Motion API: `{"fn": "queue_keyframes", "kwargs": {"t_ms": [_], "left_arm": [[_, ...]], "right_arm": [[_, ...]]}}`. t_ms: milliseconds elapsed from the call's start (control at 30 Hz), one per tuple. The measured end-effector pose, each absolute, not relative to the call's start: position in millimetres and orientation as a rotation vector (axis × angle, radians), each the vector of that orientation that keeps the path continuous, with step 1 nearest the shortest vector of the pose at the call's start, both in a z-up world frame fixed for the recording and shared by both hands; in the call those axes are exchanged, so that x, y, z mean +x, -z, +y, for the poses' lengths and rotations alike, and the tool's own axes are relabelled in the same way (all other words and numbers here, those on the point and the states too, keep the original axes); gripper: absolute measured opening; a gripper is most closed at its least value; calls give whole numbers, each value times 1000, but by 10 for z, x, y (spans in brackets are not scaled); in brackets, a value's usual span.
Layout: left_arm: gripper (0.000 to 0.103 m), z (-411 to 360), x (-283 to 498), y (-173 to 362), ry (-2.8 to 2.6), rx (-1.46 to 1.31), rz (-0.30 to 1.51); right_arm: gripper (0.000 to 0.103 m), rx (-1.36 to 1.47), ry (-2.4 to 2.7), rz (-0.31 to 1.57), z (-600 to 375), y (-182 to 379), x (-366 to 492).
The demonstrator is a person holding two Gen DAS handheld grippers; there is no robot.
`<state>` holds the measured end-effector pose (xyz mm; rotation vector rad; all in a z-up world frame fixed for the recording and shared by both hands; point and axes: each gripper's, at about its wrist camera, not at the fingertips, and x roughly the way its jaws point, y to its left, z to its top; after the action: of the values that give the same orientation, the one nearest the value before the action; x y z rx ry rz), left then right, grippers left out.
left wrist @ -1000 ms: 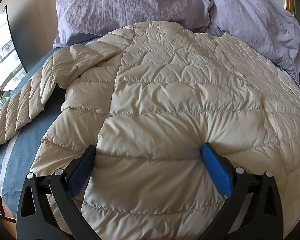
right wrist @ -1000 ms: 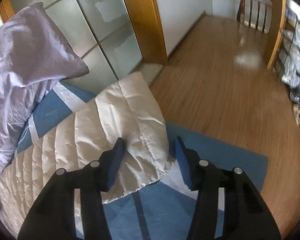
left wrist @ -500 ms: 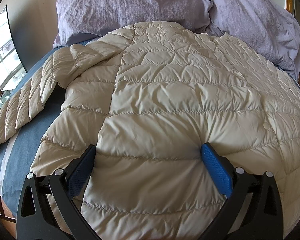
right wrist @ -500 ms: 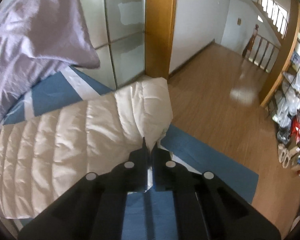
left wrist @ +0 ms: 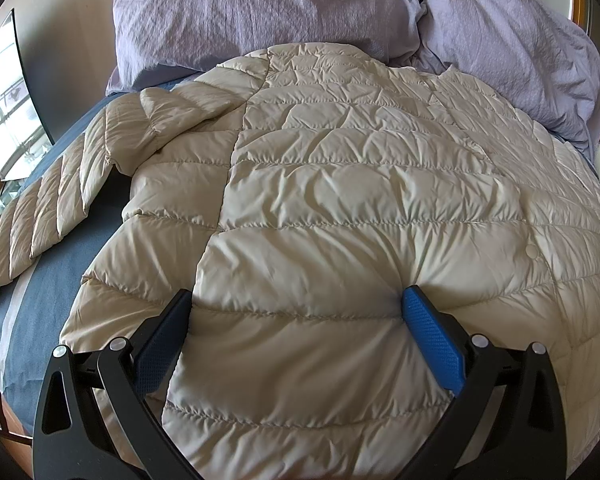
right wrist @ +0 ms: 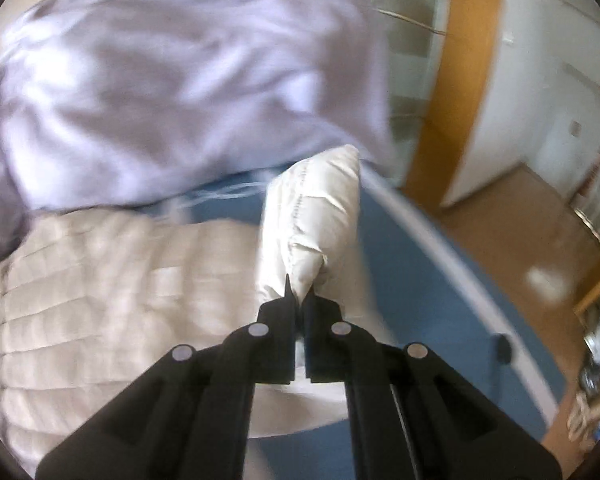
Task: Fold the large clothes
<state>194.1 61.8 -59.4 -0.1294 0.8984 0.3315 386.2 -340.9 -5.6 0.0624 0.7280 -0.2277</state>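
Right gripper (right wrist: 300, 294) clamped on sleeve (right wrist: 312, 216), lifted above bed (right wrist: 420, 264), left gripper (left wrist: 296, 308) spread wide, pressing jacket (left wrist: 340, 200) flat.

A: What is different about the right gripper (right wrist: 300, 300)?

B: Its jaws, apart around the sleeve cuff (right wrist: 316, 216) a second ago, have clamped onto it.

A: And the sleeve?

B: It lay flat on the blue sheet (right wrist: 420, 280); now the cuff stands lifted at frame centre. The lilac duvet (right wrist: 172, 92) now fills the upper left, and the wooden floor (right wrist: 540, 232) has slid to the right edge.
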Motion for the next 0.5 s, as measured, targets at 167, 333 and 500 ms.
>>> {"fn": "queue_keyframes", "kwargs": {"t_ms": [167,333,500], "left_arm": [[102,617,1940,593,-331,-130,897],[102,616,1939,592,-331,-130,896],[102,614,1945,593,-330,-132,894]], "right_arm": [[3,-14,28,755,-2441,107,3956],[3,-67,-123,787,-1715,198,3915],[3,-70,-237,824,-1161,313,3826]]}}
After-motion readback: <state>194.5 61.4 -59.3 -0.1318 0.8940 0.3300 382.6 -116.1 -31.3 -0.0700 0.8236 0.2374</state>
